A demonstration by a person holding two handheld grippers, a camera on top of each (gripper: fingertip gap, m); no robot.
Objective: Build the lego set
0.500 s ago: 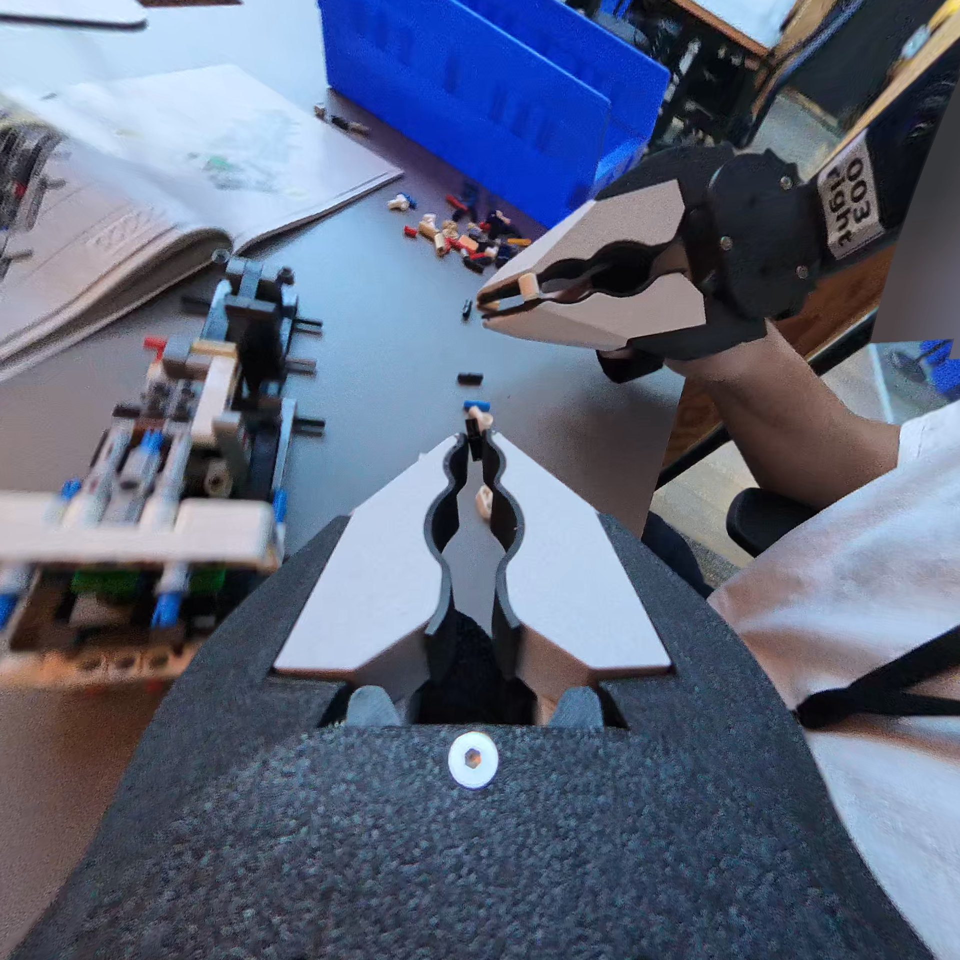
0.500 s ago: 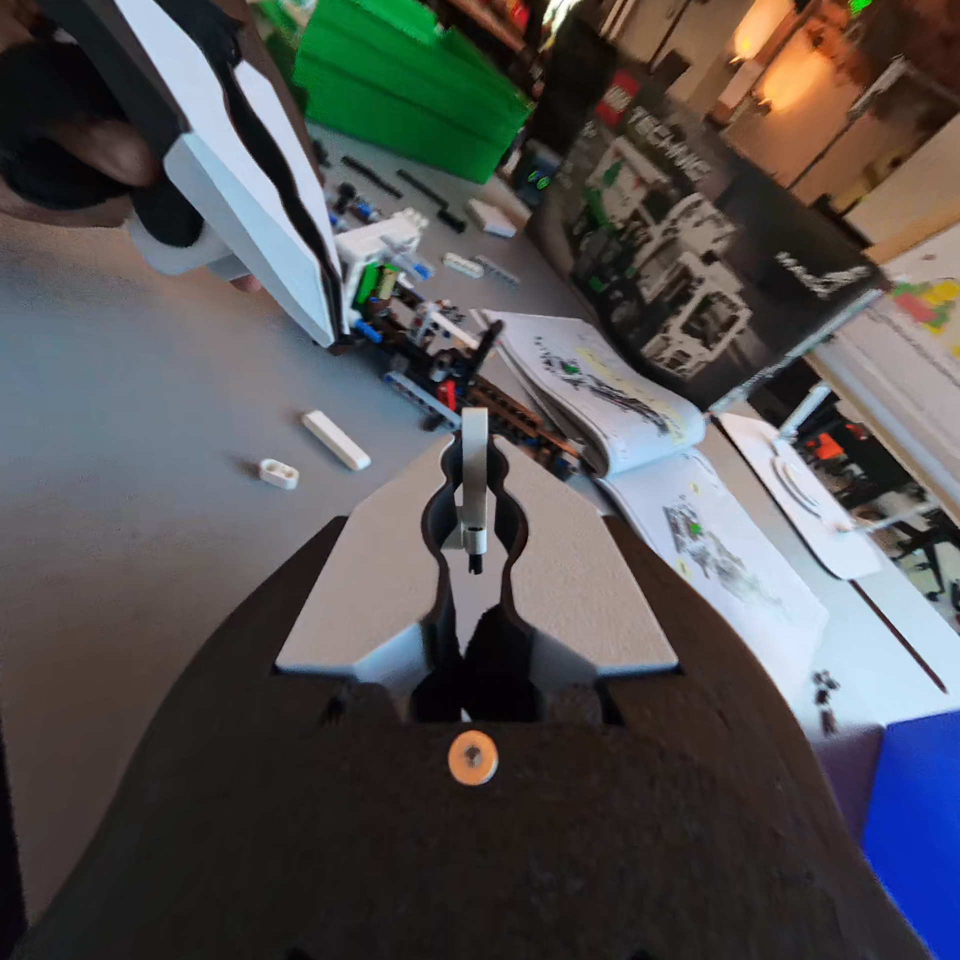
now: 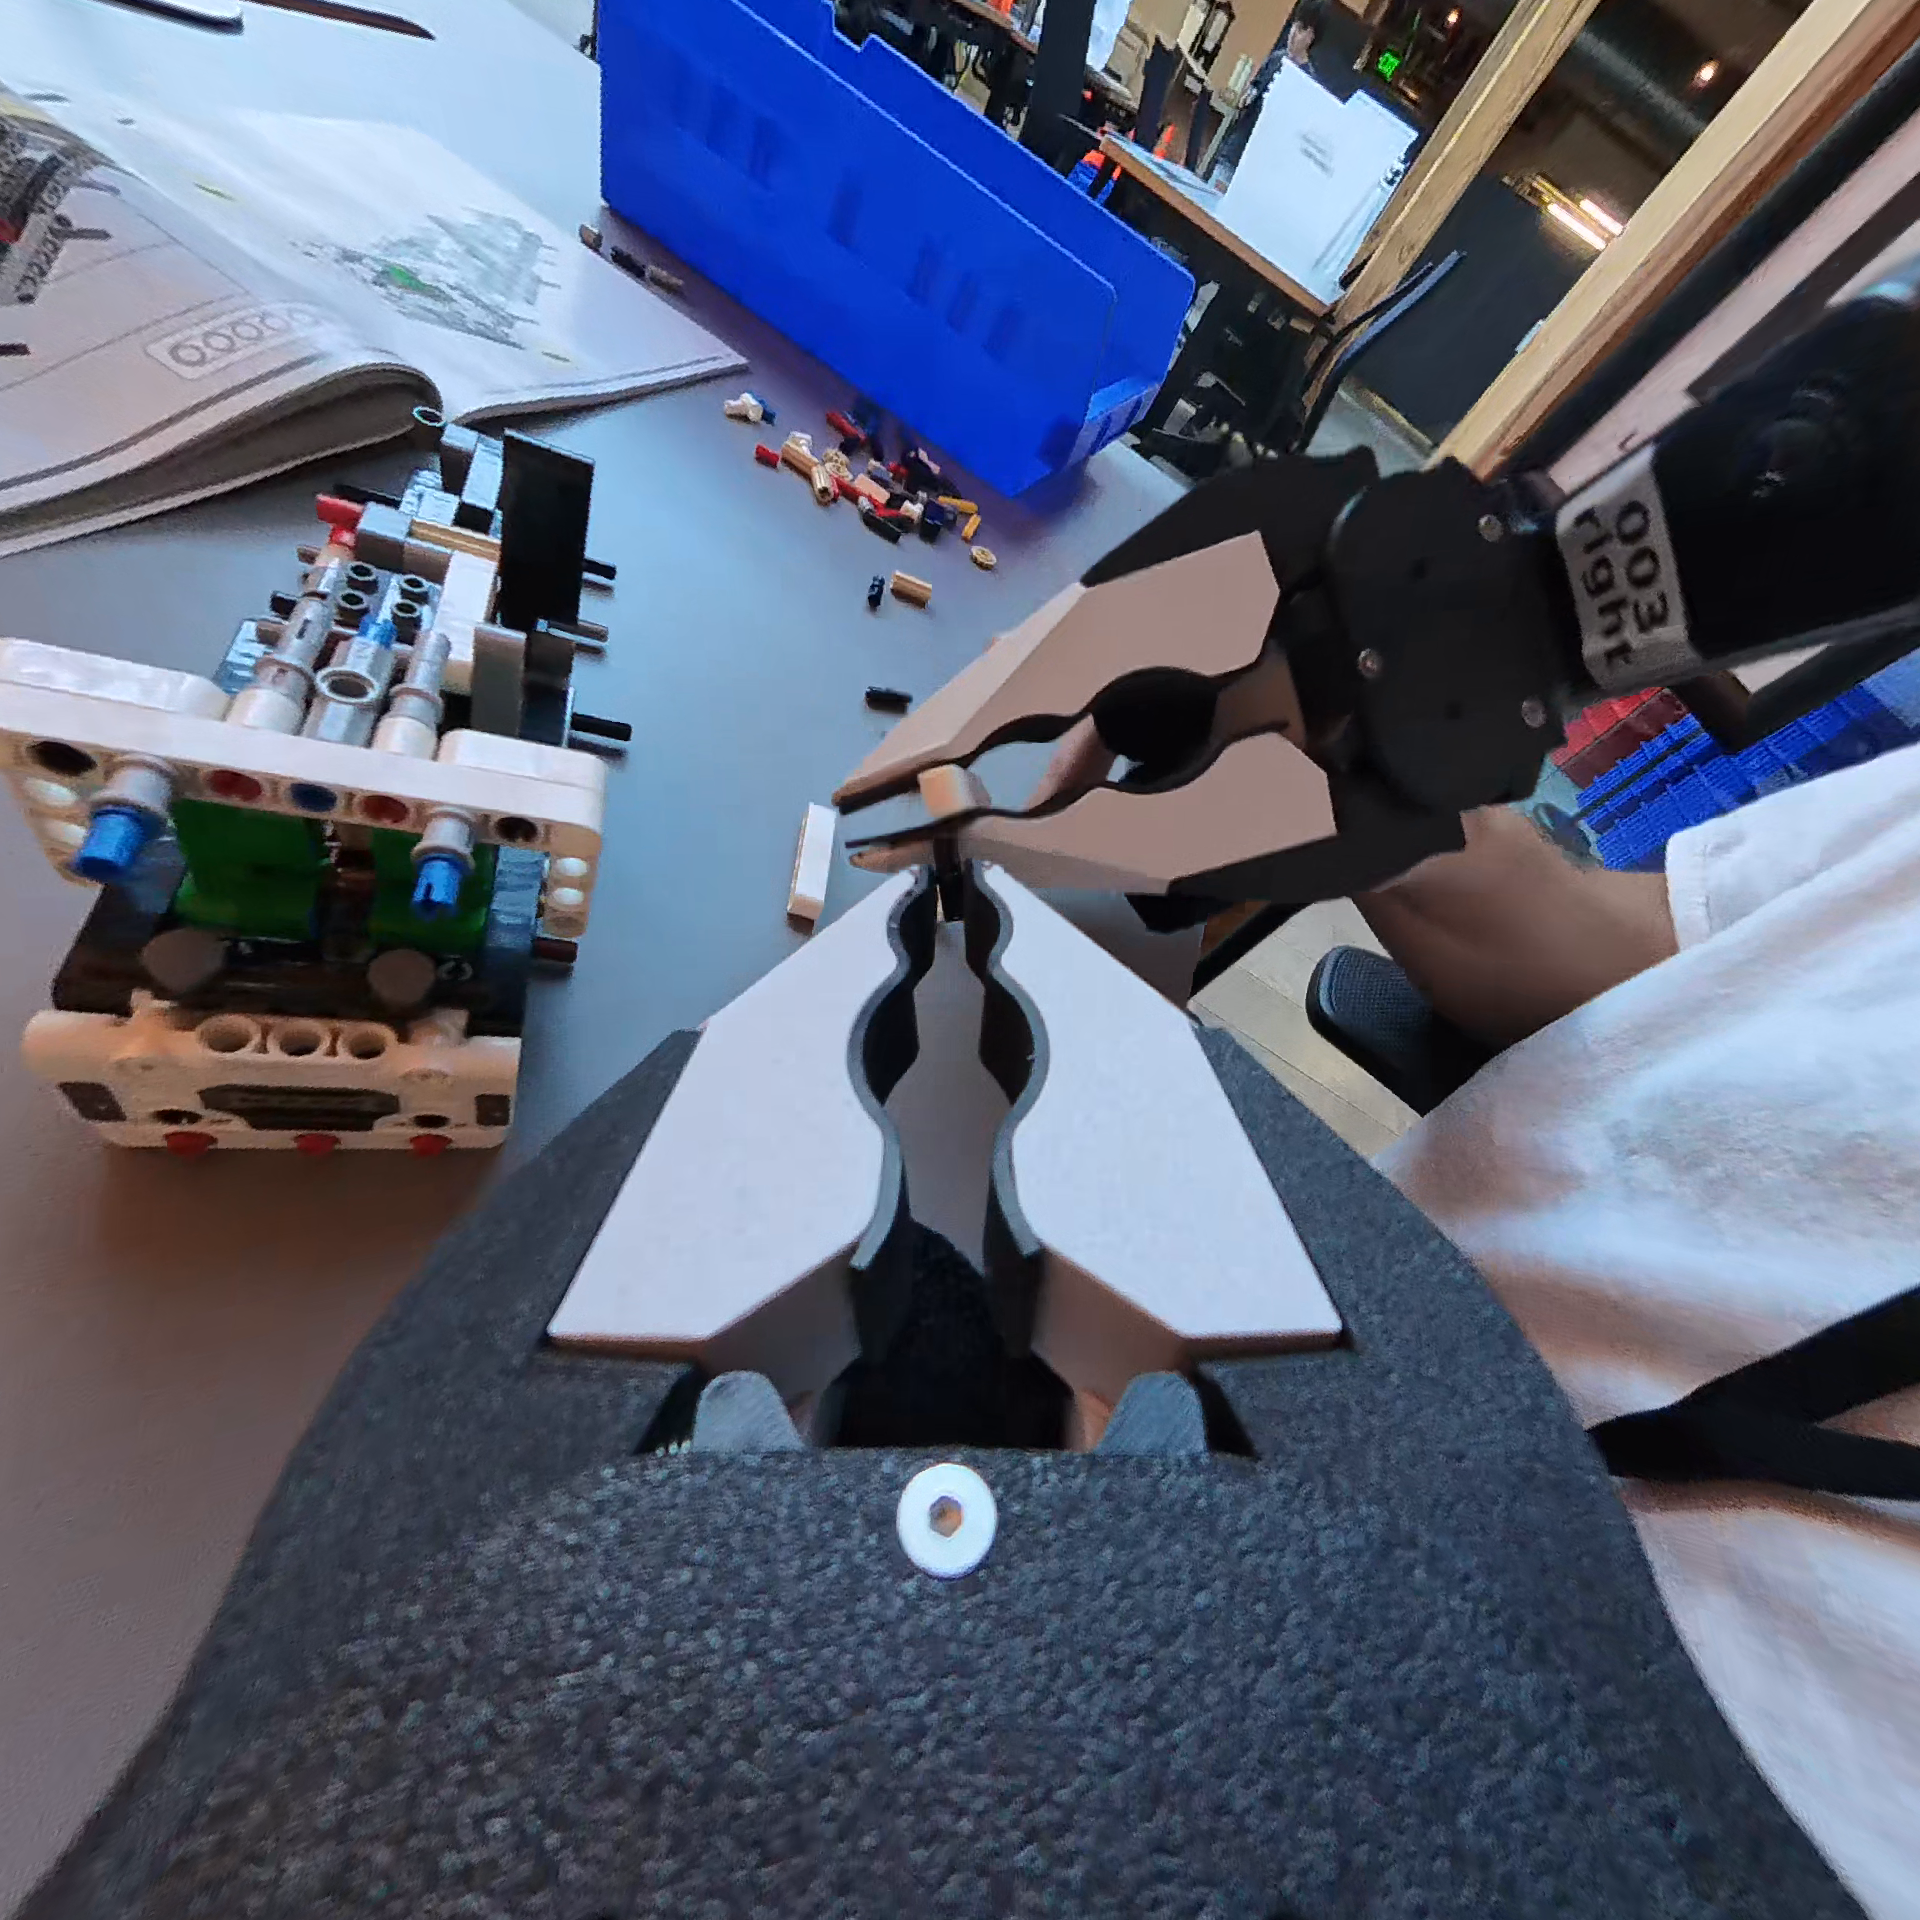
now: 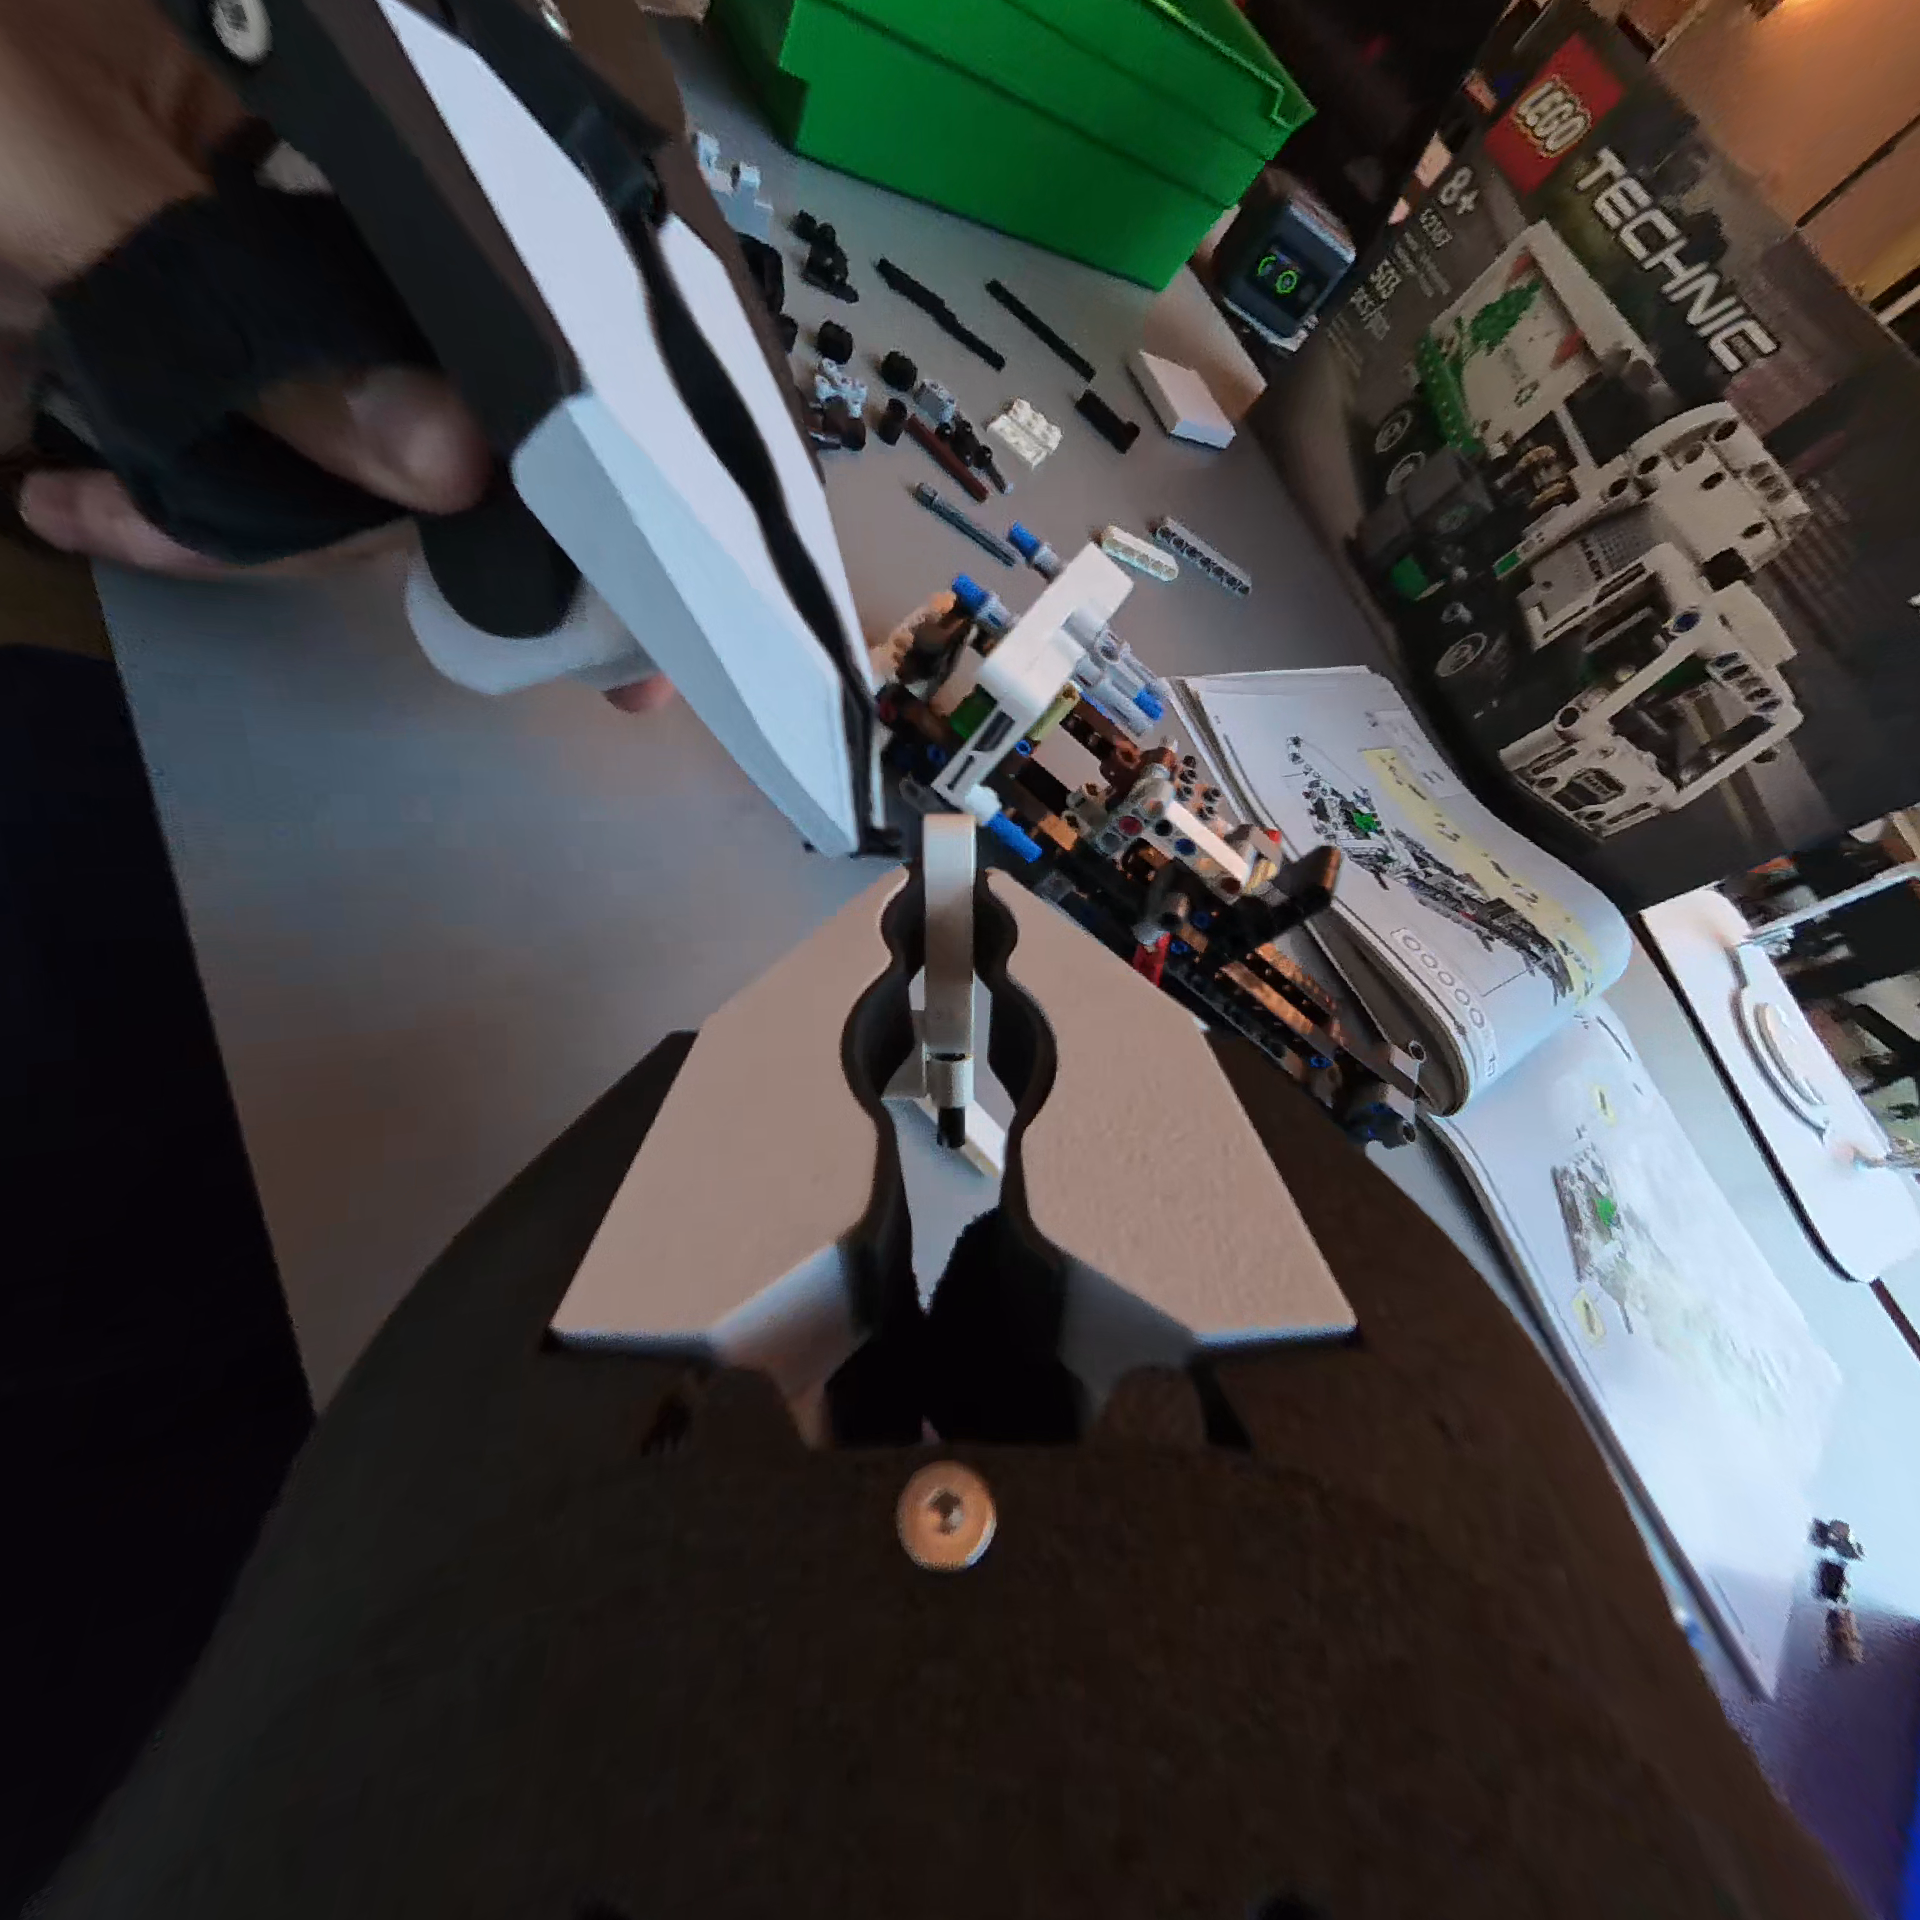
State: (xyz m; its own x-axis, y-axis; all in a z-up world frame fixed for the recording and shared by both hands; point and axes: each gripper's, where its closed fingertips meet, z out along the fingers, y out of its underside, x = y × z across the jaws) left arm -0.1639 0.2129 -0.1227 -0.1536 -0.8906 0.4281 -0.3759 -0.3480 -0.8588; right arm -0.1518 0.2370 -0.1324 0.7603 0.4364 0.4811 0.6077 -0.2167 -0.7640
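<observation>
My left gripper (image 3: 943,891) is shut on a small black pin (image 3: 948,896) and holds it up against the underside of a white beam piece (image 3: 951,792). My right gripper (image 3: 854,823) comes in from the right and is shut on that piece. In the right wrist view my right gripper (image 4: 948,883) clamps the white piece (image 4: 948,935) upright, with another black pin (image 4: 948,1127) at its near end. My left gripper (image 4: 868,831) touches its far end. The partly built truck model (image 3: 301,831) stands on the table to the left and also shows in the right wrist view (image 4: 1091,790).
An open instruction booklet (image 3: 260,312) lies behind the model. A blue bin (image 3: 883,229) has loose small parts (image 3: 873,488) in front of it. A white beam (image 3: 812,862) lies near the gripper tips. Green bins (image 4: 1039,125), the set box (image 4: 1610,416) and more parts (image 4: 935,395) sit farther off.
The two grippers have come together. The left gripper's tips with the black pin, apart from the right gripper before, now meet the white piece it holds.
</observation>
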